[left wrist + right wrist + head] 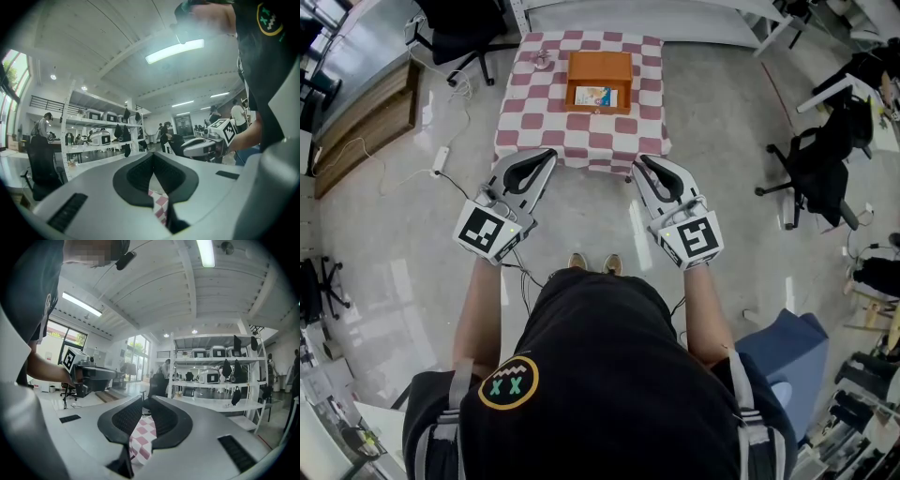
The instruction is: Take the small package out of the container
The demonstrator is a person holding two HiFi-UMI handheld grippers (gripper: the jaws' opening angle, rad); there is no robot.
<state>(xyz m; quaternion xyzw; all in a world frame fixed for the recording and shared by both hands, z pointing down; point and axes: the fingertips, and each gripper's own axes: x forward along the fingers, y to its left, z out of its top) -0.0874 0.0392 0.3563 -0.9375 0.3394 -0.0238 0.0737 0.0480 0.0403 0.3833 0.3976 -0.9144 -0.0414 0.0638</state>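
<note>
An orange open container (600,64) stands on the table with the red-and-white checked cloth (534,112), far ahead in the head view. A small colourful package (593,96) lies inside it. My left gripper (549,153) (153,154) hangs short of the table's near edge, its jaw tips meeting, with nothing held. My right gripper (639,161) (145,400) is level beside it, its tips a sliver apart and empty. Both are well short of the container. The checked cloth shows through the gap behind each gripper's tips.
A small metal object (543,61) sits on the cloth left of the container. Office chairs stand behind the table (459,37) and to the right (820,169). A wooden bench (366,117) and a power strip (442,157) are at the left, a blue seat (787,352) at my right.
</note>
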